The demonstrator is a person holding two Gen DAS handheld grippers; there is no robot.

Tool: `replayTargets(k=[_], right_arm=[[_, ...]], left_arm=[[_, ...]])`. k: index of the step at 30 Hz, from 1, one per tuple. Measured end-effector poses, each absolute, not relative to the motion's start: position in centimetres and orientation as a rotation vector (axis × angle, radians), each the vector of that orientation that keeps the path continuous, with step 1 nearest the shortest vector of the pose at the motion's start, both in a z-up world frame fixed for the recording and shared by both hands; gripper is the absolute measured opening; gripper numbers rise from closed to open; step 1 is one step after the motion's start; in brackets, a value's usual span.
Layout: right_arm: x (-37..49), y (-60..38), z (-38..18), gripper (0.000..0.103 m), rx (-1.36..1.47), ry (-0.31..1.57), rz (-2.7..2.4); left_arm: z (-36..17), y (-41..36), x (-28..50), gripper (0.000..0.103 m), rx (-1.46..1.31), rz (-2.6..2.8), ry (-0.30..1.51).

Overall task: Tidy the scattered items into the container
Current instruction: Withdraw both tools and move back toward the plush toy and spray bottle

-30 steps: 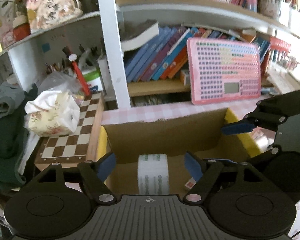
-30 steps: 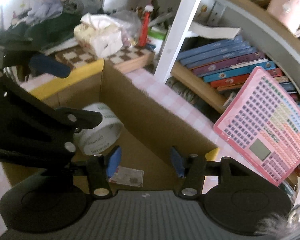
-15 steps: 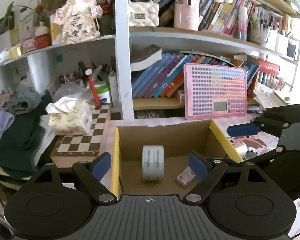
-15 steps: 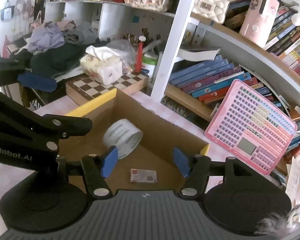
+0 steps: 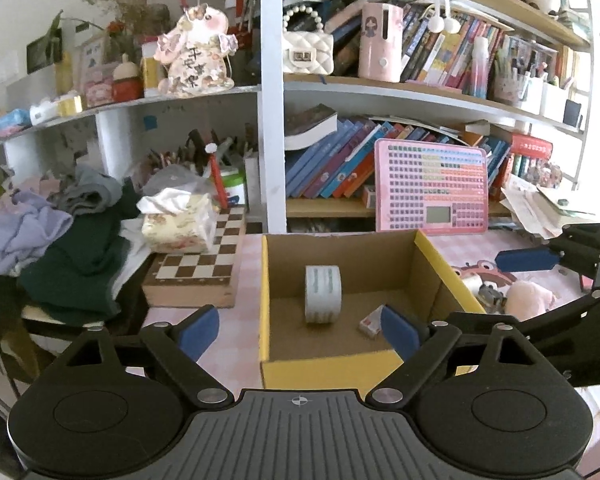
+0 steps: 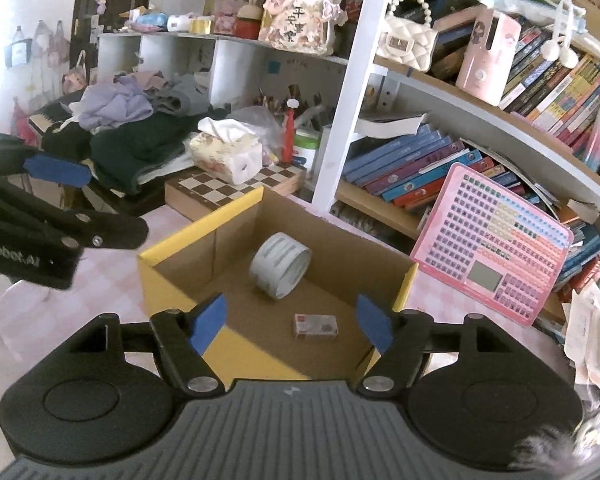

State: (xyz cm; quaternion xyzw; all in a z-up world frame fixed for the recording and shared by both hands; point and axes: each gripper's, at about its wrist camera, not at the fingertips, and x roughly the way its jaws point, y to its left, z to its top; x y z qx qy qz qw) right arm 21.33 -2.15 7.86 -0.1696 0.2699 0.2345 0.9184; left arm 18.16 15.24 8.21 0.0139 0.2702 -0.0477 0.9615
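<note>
An open cardboard box with yellow flaps stands on the pink checked table. Inside it a white tape roll stands on edge and a small red-and-white packet lies flat. My left gripper is open and empty above the box's near edge. My right gripper is open and empty above the box's near right corner. A pink plush and small items lie on the table right of the box.
A chessboard box with a tissue pack sits left of the box, next to piled clothes. A pink keyboard toy leans on the bookshelf behind. A white shelf post stands behind the box.
Both grippers have pulled up and back from inside the box. The tape roll and packet stay in the box.
</note>
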Motion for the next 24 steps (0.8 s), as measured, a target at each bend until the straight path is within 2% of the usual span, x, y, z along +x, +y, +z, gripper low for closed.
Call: replayTargets(k=[2,9,24], right_arm=[[20.3,-2.6,7.9,0.074,-0.332,0.553,0.469],[17.1,-4.1,7.5,0.076,-0.253,0.558,0.401],[11.4,-5.6,3.0,0.081,-0.238,0.658,0.314]], left_arm=[[8.4,15.3,17.0,0.095,0.039,-0.098,0.537],[7.9,15.1,13.5,0.097,0.035,-0.104,0.535],[3.9,14.6,7.8,0.097,0.021,-0.038,0.637]])
